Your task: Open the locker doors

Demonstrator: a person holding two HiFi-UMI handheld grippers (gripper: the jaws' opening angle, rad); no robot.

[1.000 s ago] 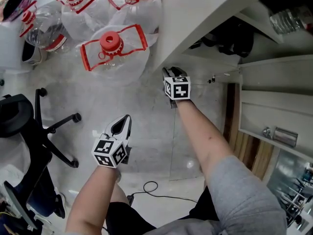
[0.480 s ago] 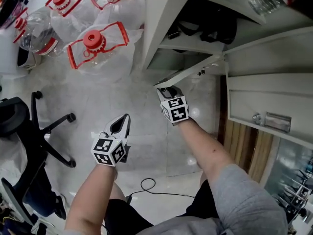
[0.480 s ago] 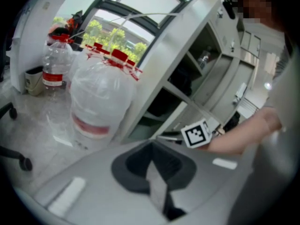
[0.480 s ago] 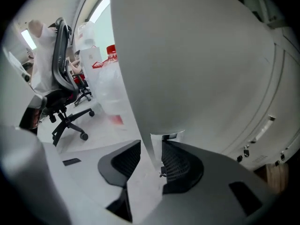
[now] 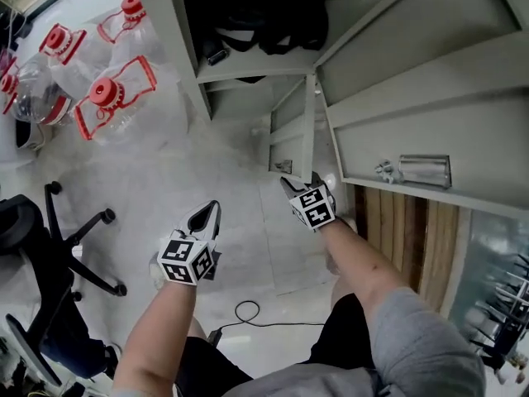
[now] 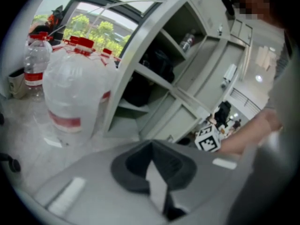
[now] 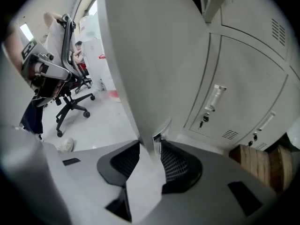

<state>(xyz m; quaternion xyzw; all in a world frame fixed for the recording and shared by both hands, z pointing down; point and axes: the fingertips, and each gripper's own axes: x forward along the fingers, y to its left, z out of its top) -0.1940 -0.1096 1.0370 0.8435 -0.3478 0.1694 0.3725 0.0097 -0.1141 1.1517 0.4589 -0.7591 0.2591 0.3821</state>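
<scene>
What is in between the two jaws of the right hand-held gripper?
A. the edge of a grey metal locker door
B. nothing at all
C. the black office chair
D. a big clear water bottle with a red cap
A: the right hand-held gripper has the edge of the grey metal locker door between its jaws, which have just been opening a little.

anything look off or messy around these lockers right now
Nothing spilled or damaged. The one stray item is a thin black cable lying in a loose loop on the pale floor by the person's legs, a possible trip hazard. The grey metal locker door stands swung open, as intended.
</scene>
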